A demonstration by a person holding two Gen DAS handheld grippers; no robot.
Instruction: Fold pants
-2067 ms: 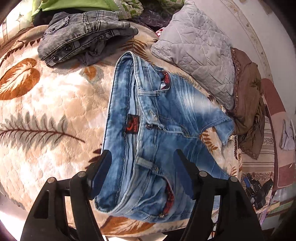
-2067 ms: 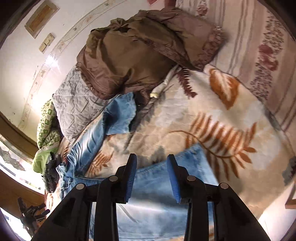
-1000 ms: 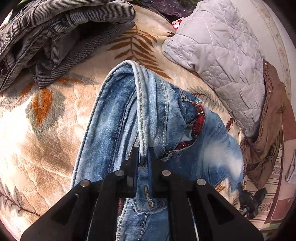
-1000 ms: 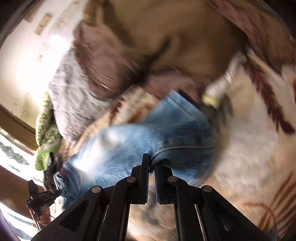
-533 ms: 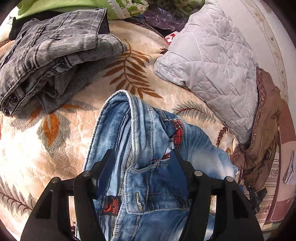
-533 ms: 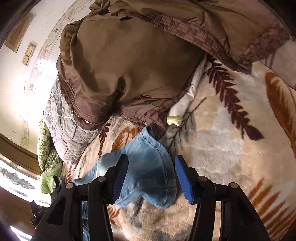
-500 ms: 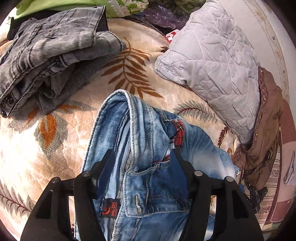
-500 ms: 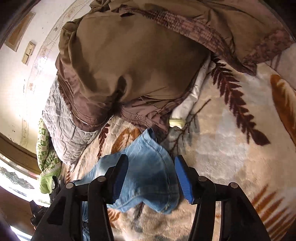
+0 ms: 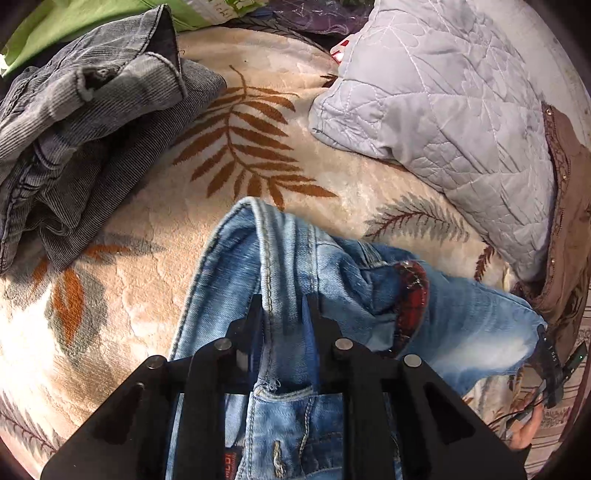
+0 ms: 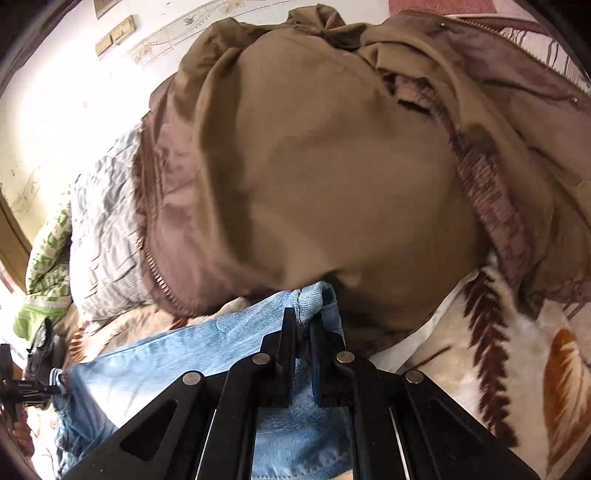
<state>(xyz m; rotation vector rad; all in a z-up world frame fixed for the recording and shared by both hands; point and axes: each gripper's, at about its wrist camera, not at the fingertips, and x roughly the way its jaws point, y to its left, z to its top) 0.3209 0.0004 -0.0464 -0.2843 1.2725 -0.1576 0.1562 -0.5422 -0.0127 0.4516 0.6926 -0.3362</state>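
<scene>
Premises: a bedroom in a private home. A bed is covered by a plush cream blanket [image 9: 155, 266] printed with rust and grey leaves. On it lie worn household items: a grey quilted pillow [image 9: 443, 96] at far right, a crumpled pile of grey corduroy clothing [image 9: 85, 122] at far left, a brown jacket [image 10: 314, 166], blue jeans [image 9: 295, 266] and green printed bedding [image 10: 48, 258]. Behind the bed stands a white painted wall [image 10: 74, 92] with a floral border and a light switch [image 10: 114, 35].
</scene>
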